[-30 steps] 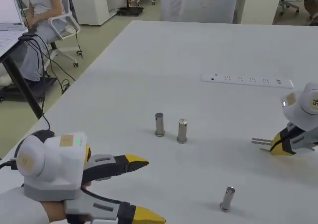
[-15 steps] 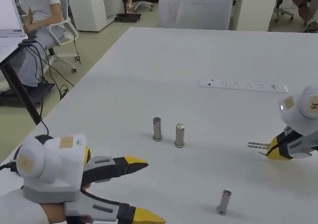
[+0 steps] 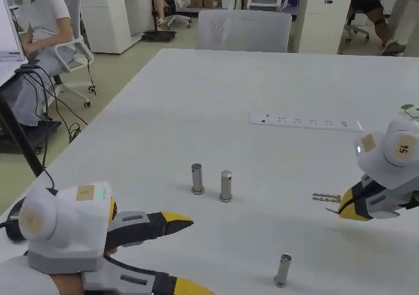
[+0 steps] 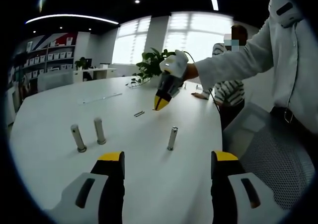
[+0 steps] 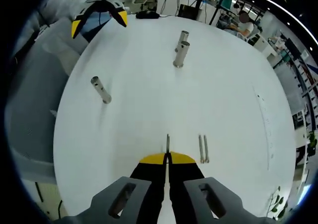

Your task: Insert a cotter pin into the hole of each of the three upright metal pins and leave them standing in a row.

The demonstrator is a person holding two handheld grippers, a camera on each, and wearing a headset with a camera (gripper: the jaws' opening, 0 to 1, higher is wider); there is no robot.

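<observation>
Two upright metal pins (image 3: 197,178) (image 3: 226,186) stand side by side mid-table. A third metal pin (image 3: 283,269) stands nearer, leaning a little. My right gripper (image 3: 340,210) hovers low at the right, shut on a thin cotter pin (image 5: 167,143) that pokes out past its tips. Two more cotter pins (image 3: 325,197) lie on the table just beside it. My left gripper (image 3: 190,256) is at the lower left, open, nothing between its jaws. In the left gripper view the three pins (image 4: 100,130) stand beyond the left gripper (image 4: 169,159).
A white power strip (image 3: 304,121) lies across the far right of the white table (image 3: 163,112). A grey chair (image 3: 242,30) stands at the far edge. A person sits at a desk far left (image 3: 39,20). Cables hang off the left edge.
The head view has tilted, so everything sits lower and more to the left in the picture. Both grippers and the three pins keep nearly the same places on the table.
</observation>
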